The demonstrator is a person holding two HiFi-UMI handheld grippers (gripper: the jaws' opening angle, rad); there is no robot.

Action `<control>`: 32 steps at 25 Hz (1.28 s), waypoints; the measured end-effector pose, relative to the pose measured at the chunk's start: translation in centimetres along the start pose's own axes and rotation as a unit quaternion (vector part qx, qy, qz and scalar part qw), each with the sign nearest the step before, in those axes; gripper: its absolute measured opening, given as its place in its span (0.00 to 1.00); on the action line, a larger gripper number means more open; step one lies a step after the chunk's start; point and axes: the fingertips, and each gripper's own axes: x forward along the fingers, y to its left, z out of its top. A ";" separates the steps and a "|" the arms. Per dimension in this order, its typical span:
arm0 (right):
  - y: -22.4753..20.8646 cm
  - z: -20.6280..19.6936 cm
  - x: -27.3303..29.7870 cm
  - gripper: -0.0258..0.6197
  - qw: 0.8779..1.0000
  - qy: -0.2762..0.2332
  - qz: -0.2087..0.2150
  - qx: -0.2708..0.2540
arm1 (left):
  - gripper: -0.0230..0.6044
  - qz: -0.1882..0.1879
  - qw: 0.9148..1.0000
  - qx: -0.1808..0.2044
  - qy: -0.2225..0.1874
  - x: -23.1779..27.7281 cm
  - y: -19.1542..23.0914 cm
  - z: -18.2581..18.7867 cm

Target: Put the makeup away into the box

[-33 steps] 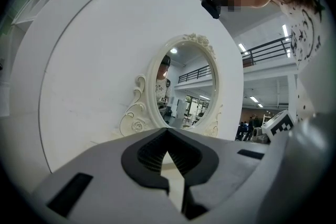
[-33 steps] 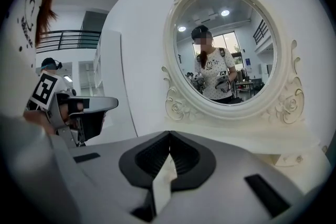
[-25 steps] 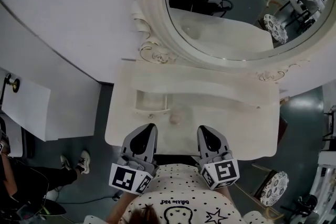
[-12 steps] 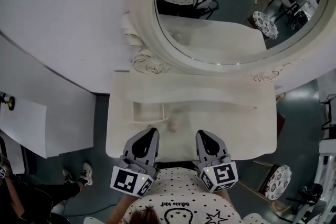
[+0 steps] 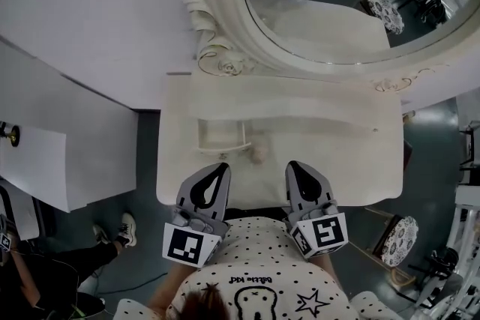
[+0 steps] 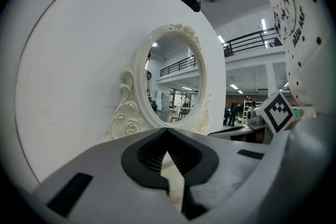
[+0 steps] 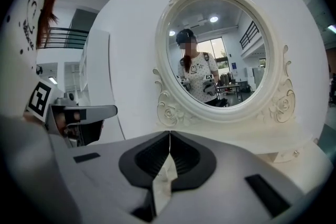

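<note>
Right gripper (image 7: 169, 135) has its grey fingers (image 7: 202, 160) pressed tip to tip, nothing pinched in there. Dead ahead is the oval mirror (image 7: 218, 55) in a curly white frame, standing on the pale worktop (image 7: 252, 135). A person (image 7: 198, 75) in a spotted shirt shows in the glass. Left gripper (image 7: 107, 110) pokes in from the left side.

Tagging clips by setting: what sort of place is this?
Probably a mock dressing corner set up in a large hall: an ornate white vanity table with an oval mirror stands against a curved white wall, while a balcony railing and ceiling strip lights show beyond.
</note>
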 end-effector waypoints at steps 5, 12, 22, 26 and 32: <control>0.2 -1.8 1.8 0.06 0.999 0.039 -0.005 0.007 | 0.03 0.002 1.000 -0.016 0.000 -0.4 0.7 -0.1; -0.1 -6.8 6.3 0.26 0.992 0.120 0.000 0.032 | 0.03 -0.008 1.000 -0.023 0.006 -0.4 1.1 -0.8; -1.1 -15.0 9.7 0.36 0.972 0.224 -0.014 0.068 | 0.03 -0.010 0.999 -0.026 0.021 -0.2 1.8 -1.7; -0.9 -16.8 10.4 0.36 0.966 0.240 -0.015 0.091 | 0.03 -0.014 1.000 -0.023 0.009 -0.3 1.8 -1.5; -0.9 -19.2 10.9 0.37 0.958 0.267 -0.027 0.101 | 0.03 -0.015 0.999 -0.042 0.023 -0.4 1.8 -1.8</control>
